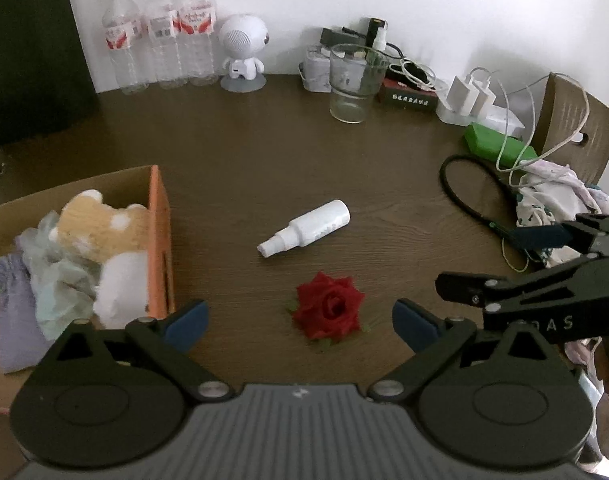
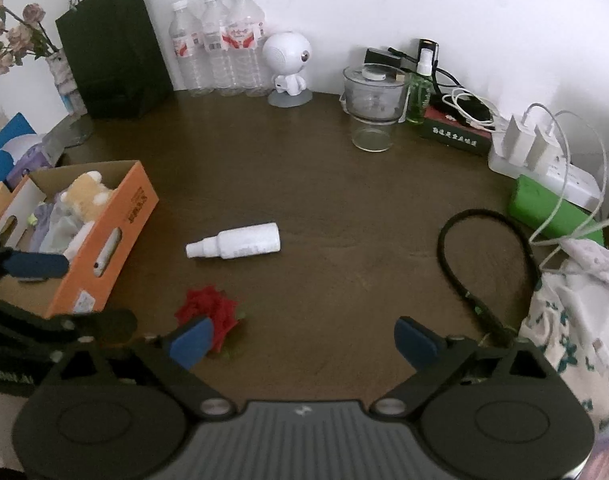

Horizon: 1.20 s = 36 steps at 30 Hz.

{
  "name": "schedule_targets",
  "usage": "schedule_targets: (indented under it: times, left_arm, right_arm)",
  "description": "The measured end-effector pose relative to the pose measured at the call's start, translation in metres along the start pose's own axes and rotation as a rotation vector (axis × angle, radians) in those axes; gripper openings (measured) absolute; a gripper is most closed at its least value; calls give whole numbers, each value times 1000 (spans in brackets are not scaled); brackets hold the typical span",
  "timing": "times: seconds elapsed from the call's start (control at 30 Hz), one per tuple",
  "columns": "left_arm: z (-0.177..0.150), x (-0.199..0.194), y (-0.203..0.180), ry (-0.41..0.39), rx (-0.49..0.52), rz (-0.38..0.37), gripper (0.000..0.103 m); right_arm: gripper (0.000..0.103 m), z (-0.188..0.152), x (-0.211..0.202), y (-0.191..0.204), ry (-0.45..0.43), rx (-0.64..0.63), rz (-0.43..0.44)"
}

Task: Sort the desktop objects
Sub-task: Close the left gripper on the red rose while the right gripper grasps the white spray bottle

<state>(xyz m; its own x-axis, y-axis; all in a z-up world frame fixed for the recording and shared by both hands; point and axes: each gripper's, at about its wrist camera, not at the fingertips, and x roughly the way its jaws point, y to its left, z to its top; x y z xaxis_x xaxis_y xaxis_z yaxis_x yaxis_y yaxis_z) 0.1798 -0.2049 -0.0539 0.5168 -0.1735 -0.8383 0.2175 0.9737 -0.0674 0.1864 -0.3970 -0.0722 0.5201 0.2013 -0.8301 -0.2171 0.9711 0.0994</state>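
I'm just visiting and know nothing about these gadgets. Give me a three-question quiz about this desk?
1. True or false: the white plastic spray bottle stands upright.
2. Which loose item lies nearest the left gripper: A. red fabric rose B. clear glass cup C. green box
3. What holds the tan plush toy?

Key: 1. False, it lies on its side. 2. A. 3. The orange cardboard box.

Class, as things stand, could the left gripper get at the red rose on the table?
Probably yes. The left gripper is open, the red rose lies on bare table between its fingers, and nothing blocks it; the white spray bottle lies farther off.
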Motion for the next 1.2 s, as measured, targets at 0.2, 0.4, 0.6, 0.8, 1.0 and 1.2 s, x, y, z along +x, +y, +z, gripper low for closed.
schedule_targets:
  times: [0.2,0.4,0.6,0.8,1.0,1.2]
  left_arm:
    - [6,18,-8,13,-25,12,99]
    - [4,38,-13,61,-27,17,98]
    - [2,52,-17,91,-7,21,98]
    - [1,66,-21,117,28,31,98]
    - [2,75,-21,129,54,39,98]
    - [1,83,-19,139,85,55,98]
  right_arm:
    - [97,15,16,-17,-3,-29,14]
    - [97,29,33,-21,0,-68,62]
    - [97,37,45,-5,-2,-297,68]
    - [97,41,50,19,-20,-644,59]
    - [97,44,60,36,-15,-842,81]
    - [97,45,70,46,-1,-980,100]
